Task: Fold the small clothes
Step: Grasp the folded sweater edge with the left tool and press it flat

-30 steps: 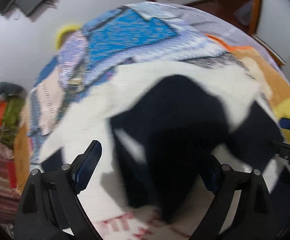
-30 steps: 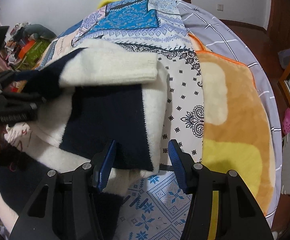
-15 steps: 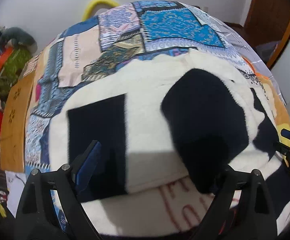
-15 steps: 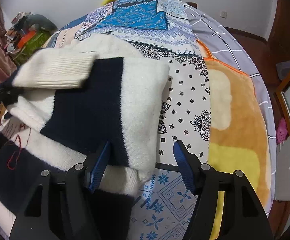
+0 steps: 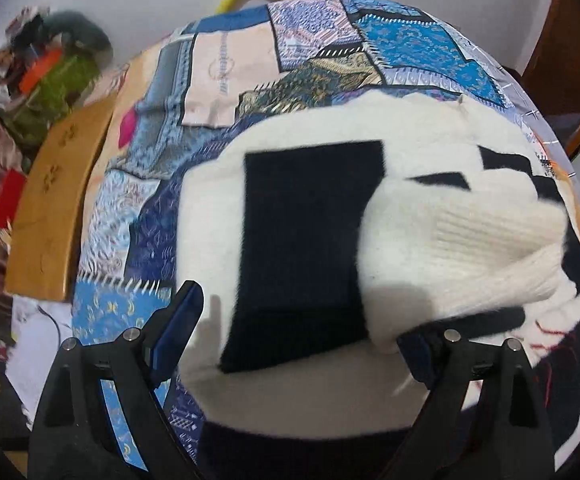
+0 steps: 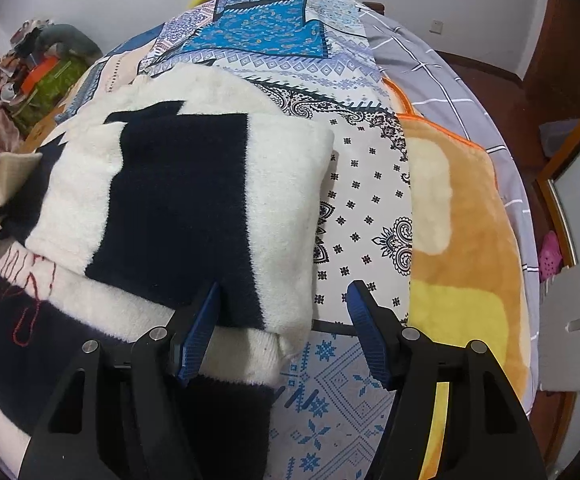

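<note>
A fluffy cream and navy block-patterned sweater [image 5: 301, 240] lies on the patchwork bedspread [image 5: 226, 68]. In the left wrist view its cream ribbed sleeve cuff [image 5: 489, 240] is draped across the right finger [image 5: 421, 348] of my left gripper [image 5: 297, 332], whose jaws stand wide apart. In the right wrist view the sweater [image 6: 178, 200] has a sleeve folded over its body, with red stitching at its lower left. My right gripper [image 6: 284, 328] is open, its fingers astride the folded edge of the sweater.
An orange and yellow plush blanket [image 6: 469, 248] and a grey checked sheet [image 6: 449, 88] lie to the right on the bed. A wooden footboard [image 5: 54, 208] and a pile of clutter [image 5: 46, 64] sit at the left. A wooden door frame is at far right.
The left gripper has swung left, carrying the cream sleeve cuff across the sweater's body. The right gripper has opened wider and stayed by the folded right edge.
</note>
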A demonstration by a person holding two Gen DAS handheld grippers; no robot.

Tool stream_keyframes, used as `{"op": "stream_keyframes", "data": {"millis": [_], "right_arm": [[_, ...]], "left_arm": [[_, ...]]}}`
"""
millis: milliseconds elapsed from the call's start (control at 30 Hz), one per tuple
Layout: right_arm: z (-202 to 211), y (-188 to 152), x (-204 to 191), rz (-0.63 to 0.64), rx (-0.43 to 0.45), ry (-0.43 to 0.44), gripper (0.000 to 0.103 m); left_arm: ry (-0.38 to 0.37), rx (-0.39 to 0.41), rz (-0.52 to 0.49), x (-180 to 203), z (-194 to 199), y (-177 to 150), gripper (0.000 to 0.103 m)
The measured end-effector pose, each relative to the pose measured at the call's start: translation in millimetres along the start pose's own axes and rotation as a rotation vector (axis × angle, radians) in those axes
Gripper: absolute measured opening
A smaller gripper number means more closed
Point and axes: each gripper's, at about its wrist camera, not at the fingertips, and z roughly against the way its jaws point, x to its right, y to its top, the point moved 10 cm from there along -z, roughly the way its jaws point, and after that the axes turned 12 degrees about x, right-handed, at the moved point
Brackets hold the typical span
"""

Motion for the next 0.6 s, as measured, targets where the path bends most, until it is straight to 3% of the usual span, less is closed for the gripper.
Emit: {"op": "stream_keyframes", "data": {"millis": [300,600], "right_arm": [[9.5,8.1,-15.7,0.019,0.022,0.002,0.061],[18.5,27.6,-32.1,0.034,0.074,0.016,0.061]], "left_arm": [[0.057,-0.001,0.108,-51.7,-1.2,-10.8,0.091],[0.004,0.023,0.194,-85.3,12.9,-11.6,0.091]]}}
